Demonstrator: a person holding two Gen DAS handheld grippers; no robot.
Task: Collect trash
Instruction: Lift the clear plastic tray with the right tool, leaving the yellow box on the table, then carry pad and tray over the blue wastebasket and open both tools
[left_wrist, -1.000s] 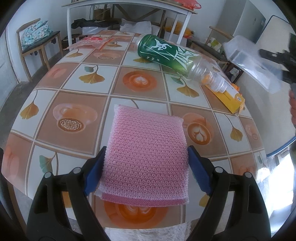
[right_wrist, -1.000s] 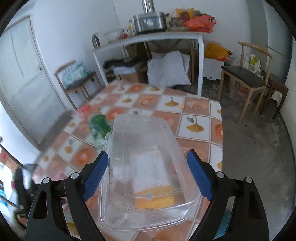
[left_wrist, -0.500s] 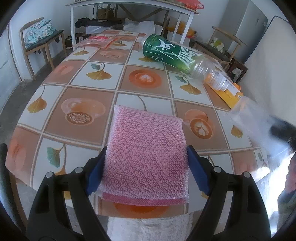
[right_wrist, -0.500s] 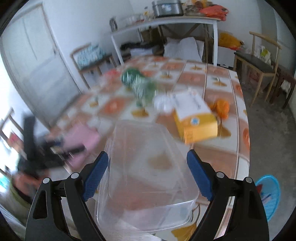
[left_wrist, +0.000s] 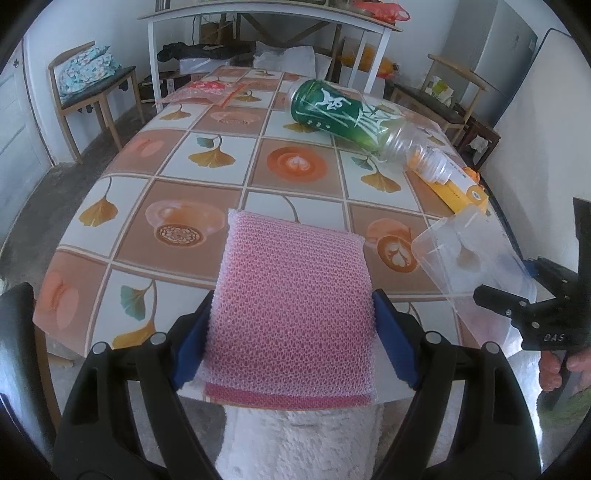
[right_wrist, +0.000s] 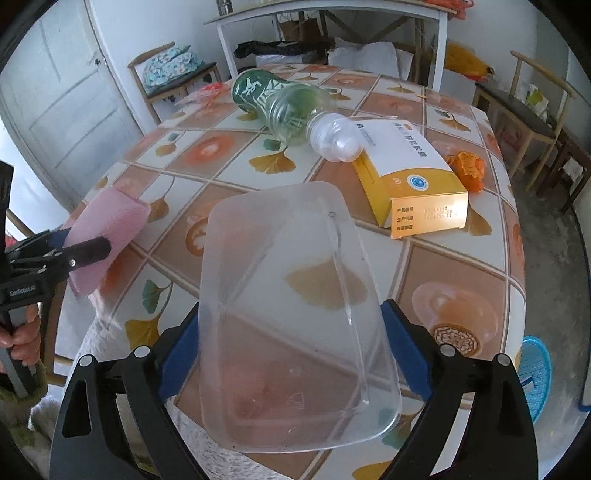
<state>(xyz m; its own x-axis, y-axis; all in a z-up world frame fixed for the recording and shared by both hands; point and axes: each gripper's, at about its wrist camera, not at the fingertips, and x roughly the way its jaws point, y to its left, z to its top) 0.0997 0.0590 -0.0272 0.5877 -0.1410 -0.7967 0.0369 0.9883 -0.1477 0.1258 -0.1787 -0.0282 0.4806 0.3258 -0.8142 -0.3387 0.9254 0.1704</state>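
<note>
Left gripper (left_wrist: 291, 328) pinches a pink mesh scouring pad (left_wrist: 291, 306) between its blue pads, one on each side edge; the pad is lifted clear of the table, over the near edge. Right gripper (right_wrist: 291, 347) clamps a clear plastic food container (right_wrist: 291, 314), blue pads pressing its two long sides, container tilted and held above the tabletop near the table's front edge. In the right wrist view the left gripper and its pink pad sit at the far left, well apart from the container. On the table (left_wrist: 207, 199), covered in a tile-pattern cloth with ginkgo leaves and coffee cups, a green-labelled plastic bottle (right_wrist: 280, 103) lies on its side, its white cap (right_wrist: 336, 142) touching or just over a yellow-and-white carton (right_wrist: 410, 173). An orange crumpled scrap (right_wrist: 467, 168) lies just beside the carton, toward the table's right edge. A red-and-clear plastic wrapper (left_wrist: 201, 90) lies at the far end. Wooden chairs (left_wrist: 88, 88) stand around; a blue basket (right_wrist: 535, 373) sits on the floor.
</note>
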